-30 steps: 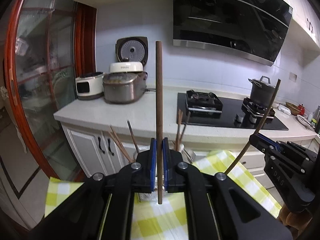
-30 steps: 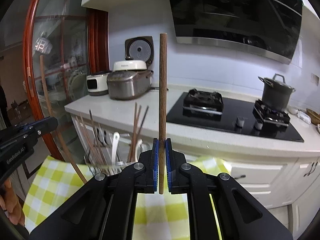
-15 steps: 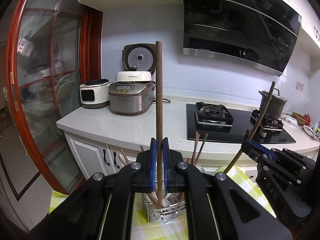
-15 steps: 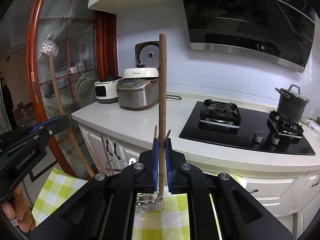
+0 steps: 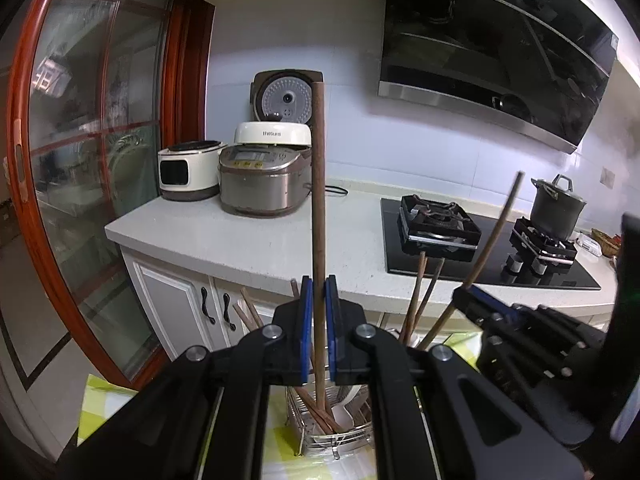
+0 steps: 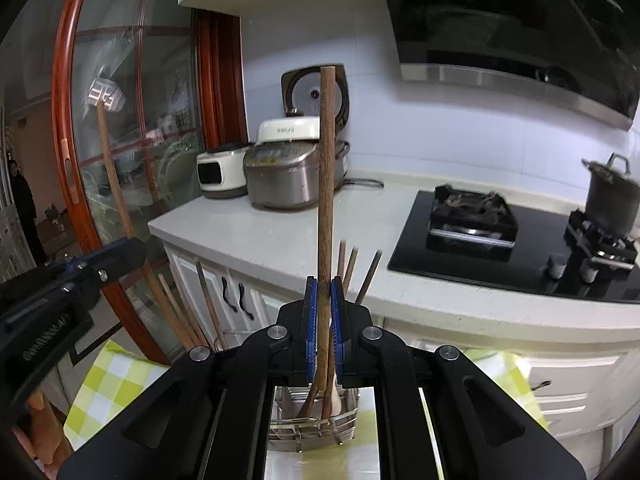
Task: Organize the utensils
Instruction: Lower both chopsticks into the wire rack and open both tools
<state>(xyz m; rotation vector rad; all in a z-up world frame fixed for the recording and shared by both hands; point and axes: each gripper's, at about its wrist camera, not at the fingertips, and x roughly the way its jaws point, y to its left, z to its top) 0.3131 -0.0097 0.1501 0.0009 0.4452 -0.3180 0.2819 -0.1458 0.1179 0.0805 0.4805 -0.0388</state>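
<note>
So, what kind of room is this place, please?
Very likely a home kitchen: a gas stove set in a white counter, a range hood above it, and rice cookers by the wall.

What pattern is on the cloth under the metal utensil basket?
Yellow-green and white checks; the cloth under the wire utensil basket shows best in the right wrist view.
</note>
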